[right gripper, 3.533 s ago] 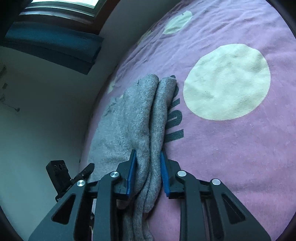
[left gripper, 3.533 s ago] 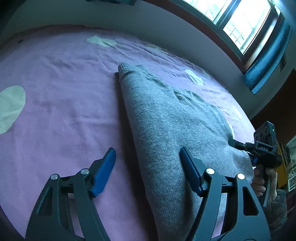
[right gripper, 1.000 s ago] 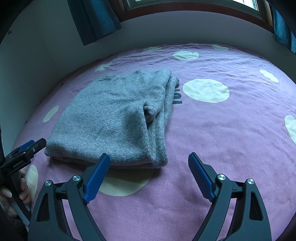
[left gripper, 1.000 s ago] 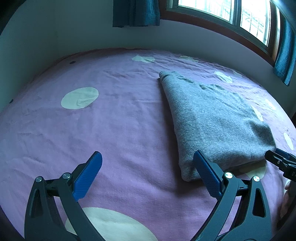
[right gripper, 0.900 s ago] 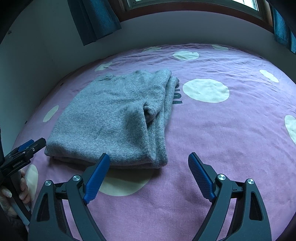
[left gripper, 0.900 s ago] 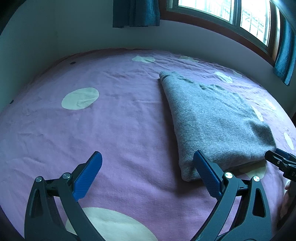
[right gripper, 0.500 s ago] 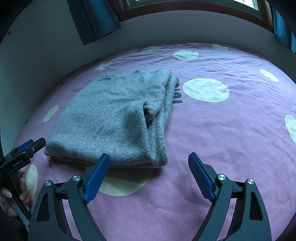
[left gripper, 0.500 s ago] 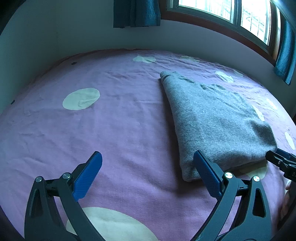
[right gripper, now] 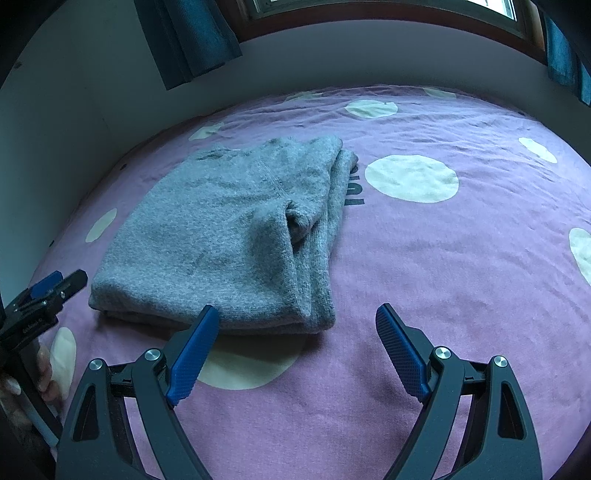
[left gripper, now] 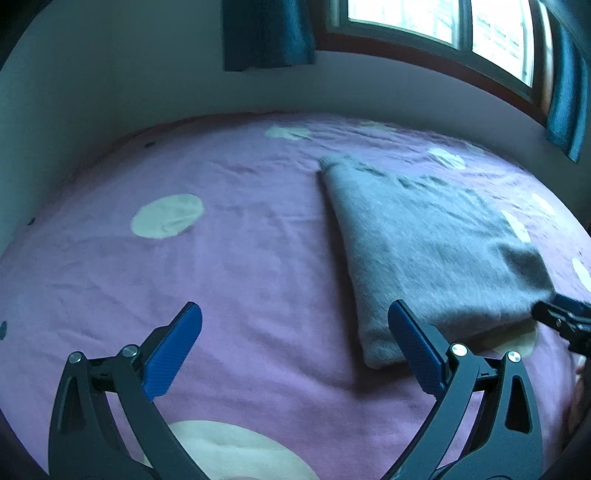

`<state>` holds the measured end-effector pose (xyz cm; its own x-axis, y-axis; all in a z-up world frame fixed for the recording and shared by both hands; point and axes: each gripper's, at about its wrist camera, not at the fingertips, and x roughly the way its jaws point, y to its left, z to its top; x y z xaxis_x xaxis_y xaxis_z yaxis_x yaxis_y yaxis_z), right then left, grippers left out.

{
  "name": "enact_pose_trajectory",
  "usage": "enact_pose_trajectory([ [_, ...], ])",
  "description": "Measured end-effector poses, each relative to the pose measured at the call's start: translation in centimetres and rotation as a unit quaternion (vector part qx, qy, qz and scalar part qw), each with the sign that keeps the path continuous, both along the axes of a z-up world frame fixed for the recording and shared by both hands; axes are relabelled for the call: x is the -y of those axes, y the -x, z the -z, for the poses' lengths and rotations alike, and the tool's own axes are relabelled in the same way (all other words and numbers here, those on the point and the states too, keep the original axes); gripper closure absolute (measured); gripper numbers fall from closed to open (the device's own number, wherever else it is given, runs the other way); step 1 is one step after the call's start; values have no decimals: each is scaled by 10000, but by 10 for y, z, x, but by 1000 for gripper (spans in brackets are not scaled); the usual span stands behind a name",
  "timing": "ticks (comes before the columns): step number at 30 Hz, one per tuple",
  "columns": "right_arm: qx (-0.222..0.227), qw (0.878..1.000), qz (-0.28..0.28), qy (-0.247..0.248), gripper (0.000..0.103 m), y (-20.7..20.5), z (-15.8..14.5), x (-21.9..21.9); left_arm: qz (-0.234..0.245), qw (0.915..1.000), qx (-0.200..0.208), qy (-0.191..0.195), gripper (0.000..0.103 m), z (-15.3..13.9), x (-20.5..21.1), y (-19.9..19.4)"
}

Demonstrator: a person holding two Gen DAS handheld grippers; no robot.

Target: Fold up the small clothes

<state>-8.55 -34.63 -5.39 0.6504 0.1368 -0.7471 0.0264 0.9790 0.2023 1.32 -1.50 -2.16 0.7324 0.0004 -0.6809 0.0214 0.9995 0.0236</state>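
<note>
Sweater: the grey sweater (right gripper: 229,236) lay folded on the bed (right gripper: 443,280).
Tongs: left tongs (left gripper: 295,343) and right tongs (right gripper: 295,347) were wide open, empty.
Risk: a nudge might undo the loose sleeve, perhaps.

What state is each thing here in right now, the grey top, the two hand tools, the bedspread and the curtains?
Grey sweater: folded, lying flat on the bedspread, held by neither tool.
Left tool: open, empty, just short of the sweater's near edge.
Right tool: open, empty, just short of the sweater's near edge.
Purple bedspread: spread out, lightly wrinkled.
Curtains: drawn aside, window uncovered.
</note>
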Motion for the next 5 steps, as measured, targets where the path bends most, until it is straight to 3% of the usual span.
enact_pose_trajectory([
  [5, 116, 9999, 54, 77, 18, 1, -13, 17, -255, 9995, -175, -9, 3, -2, -33, -19],
])
